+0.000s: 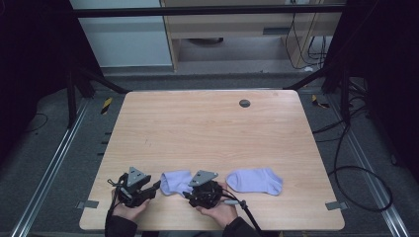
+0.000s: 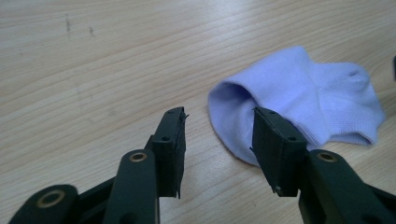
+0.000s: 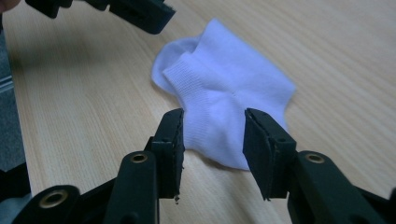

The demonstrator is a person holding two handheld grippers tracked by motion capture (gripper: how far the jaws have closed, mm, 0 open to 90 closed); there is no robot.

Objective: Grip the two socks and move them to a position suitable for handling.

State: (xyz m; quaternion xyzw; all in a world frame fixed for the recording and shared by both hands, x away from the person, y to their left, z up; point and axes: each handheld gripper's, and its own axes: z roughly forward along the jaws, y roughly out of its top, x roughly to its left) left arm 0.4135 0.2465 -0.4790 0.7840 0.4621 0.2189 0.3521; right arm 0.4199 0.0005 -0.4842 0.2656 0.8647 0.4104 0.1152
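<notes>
Two lavender ankle socks lie near the front edge of the bench [image 1: 207, 118]. The left sock [image 1: 176, 181] sits between your two grippers; the right sock [image 1: 255, 180] lies flat just beyond your right hand, apart from the first.

Left gripper [image 1: 157, 186]: jaws parted, nothing pinched. In the left gripper view the sock [image 2: 299, 100] sits just ahead, one pad over its open cuff edge, not pressing.

Right gripper [image 1: 188, 192]: jaws parted too, straddling the sock's [image 3: 224, 102] near end without clamping it, as the right gripper view shows.

Handling, judged: thin knit, very light, limp. It will sag and fold the moment you lift it, and a single layer may slip out of the pads. Take hold at the ribbed cuff on one side and the toe end on the other, pinching both layers.

Orientation: this sock is bunched, its long axis roughly along the front edge, cuff towards your left gripper. The right sock also runs parallel to that edge
</notes>
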